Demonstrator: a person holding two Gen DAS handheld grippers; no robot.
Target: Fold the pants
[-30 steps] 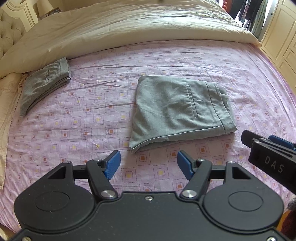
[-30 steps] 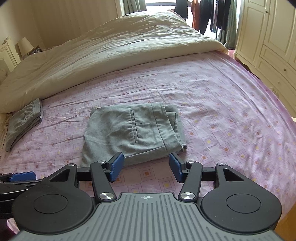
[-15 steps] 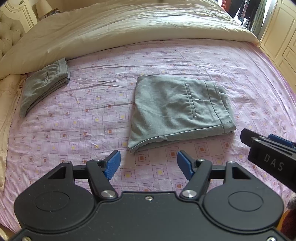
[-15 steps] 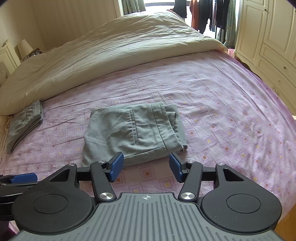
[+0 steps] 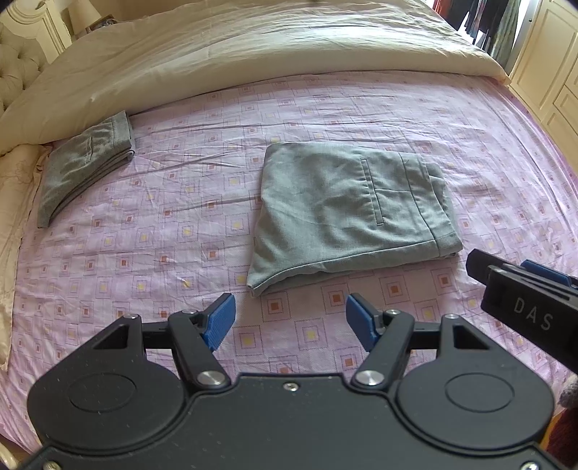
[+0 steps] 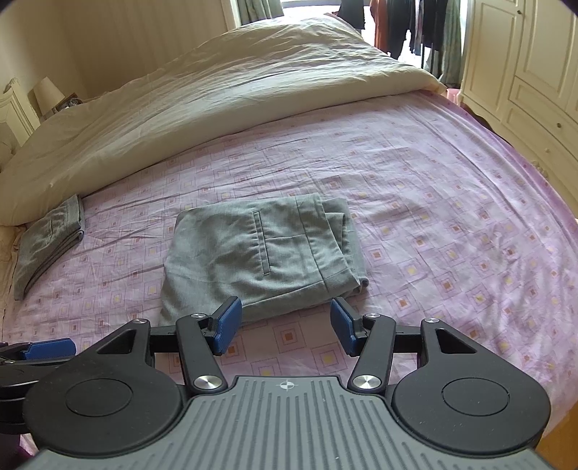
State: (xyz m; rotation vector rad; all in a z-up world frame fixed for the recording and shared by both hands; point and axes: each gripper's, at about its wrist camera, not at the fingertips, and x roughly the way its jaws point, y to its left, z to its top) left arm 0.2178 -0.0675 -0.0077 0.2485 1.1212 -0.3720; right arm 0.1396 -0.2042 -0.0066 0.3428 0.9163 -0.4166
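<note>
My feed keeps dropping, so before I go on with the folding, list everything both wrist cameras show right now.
folded pants: 1, grey, middle of the bed, pocket side up
second folded pants: 1, darker grey, far left by the duvet edge
bedsheet: 1, pink with square print, covering the bed
duvet: 1, cream, pushed to the far side
headboard: 1, cream tufted, far left
lamp: 1, cream shade, far left
wardrobe: 1, cream, right
hanging clothes: several, dark, far end
left gripper: 1, black with blue pads, open, empty
right gripper: 1, black with blue pads, open, empty
</note>
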